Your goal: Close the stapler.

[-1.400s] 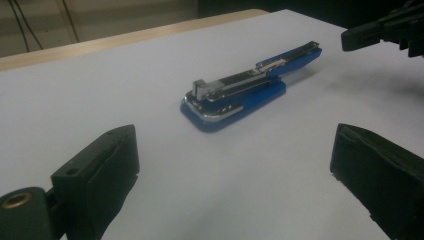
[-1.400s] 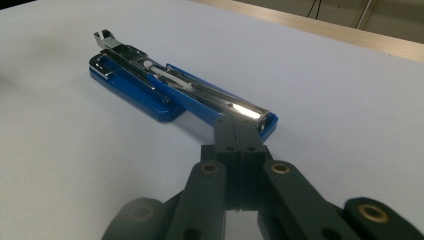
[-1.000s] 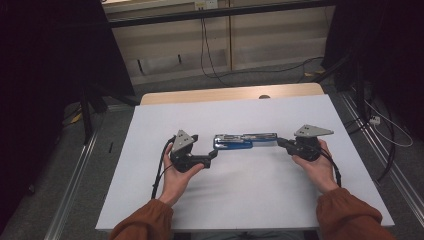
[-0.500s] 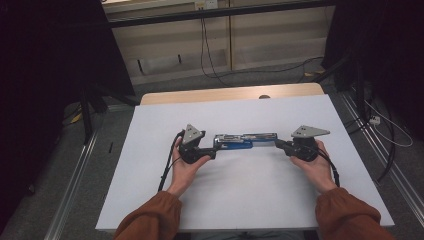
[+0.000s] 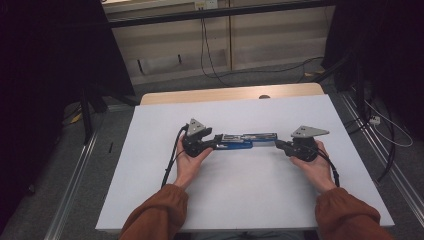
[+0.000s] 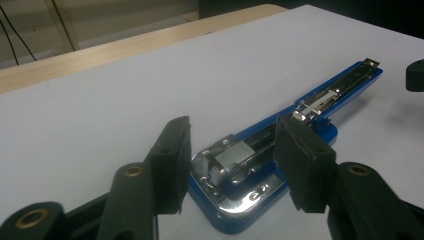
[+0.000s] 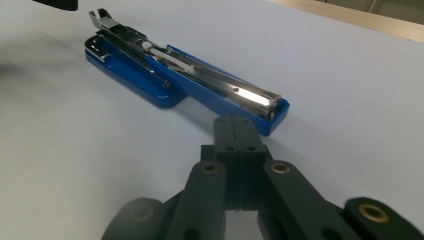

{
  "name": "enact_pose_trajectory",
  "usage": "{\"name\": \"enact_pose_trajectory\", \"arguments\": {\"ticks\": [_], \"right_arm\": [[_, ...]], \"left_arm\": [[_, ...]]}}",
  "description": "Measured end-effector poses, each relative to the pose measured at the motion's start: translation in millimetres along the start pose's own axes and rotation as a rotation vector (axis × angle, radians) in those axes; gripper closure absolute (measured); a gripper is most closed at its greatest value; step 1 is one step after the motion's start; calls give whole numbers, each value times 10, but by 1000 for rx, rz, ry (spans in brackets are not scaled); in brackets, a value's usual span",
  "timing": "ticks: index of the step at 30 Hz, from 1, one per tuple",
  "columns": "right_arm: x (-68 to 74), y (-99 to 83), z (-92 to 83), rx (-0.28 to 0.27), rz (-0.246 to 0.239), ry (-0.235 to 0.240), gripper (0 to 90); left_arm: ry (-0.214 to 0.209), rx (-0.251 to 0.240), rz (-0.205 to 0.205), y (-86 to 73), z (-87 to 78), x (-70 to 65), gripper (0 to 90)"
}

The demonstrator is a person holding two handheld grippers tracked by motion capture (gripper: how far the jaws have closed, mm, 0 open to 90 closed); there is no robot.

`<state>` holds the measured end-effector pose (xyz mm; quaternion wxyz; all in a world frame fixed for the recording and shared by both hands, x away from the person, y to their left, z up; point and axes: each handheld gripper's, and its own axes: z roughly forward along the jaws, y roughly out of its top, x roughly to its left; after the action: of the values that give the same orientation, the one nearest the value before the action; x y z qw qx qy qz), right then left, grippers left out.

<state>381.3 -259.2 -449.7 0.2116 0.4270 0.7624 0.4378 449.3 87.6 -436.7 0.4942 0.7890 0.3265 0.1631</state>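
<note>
A blue stapler (image 5: 245, 140) lies folded open and flat on the white table (image 5: 240, 200), its chrome staple rail facing up. My left gripper (image 5: 215, 143) is open, with its jaws on either side of the stapler's wide base end (image 6: 235, 175) and a small gap on each side. My right gripper (image 5: 278, 144) is shut with nothing in it. Its tip (image 7: 235, 126) sits just short of the stapler's narrow blue end (image 7: 272, 112). The stapler (image 7: 200, 80) stretches away from it towards the left gripper (image 7: 55, 4).
A strip of bare wood (image 5: 230, 94) runs along the table's far edge. Cables (image 5: 172, 160) trail from both grippers across the white top. Metal rails (image 5: 75, 200) flank the table on the floor, with dark stands and wires beyond.
My left gripper has slid right and slightly forward until its open jaws straddle the stapler's base end. The right gripper and the stapler have stayed put.
</note>
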Motion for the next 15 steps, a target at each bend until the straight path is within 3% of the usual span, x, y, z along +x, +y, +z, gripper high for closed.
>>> {"name": "enact_pose_trajectory", "arguments": {"ticks": [9, 15], "right_arm": [[9, -7, 30, 10, -4, 3, 900], [2, -11, 34, 21, -2, -10, 900]], "left_arm": [[-35, 6, 9, -14, 2, -40, 699], [-43, 41, 55, -47, 27, -93, 867]]}}
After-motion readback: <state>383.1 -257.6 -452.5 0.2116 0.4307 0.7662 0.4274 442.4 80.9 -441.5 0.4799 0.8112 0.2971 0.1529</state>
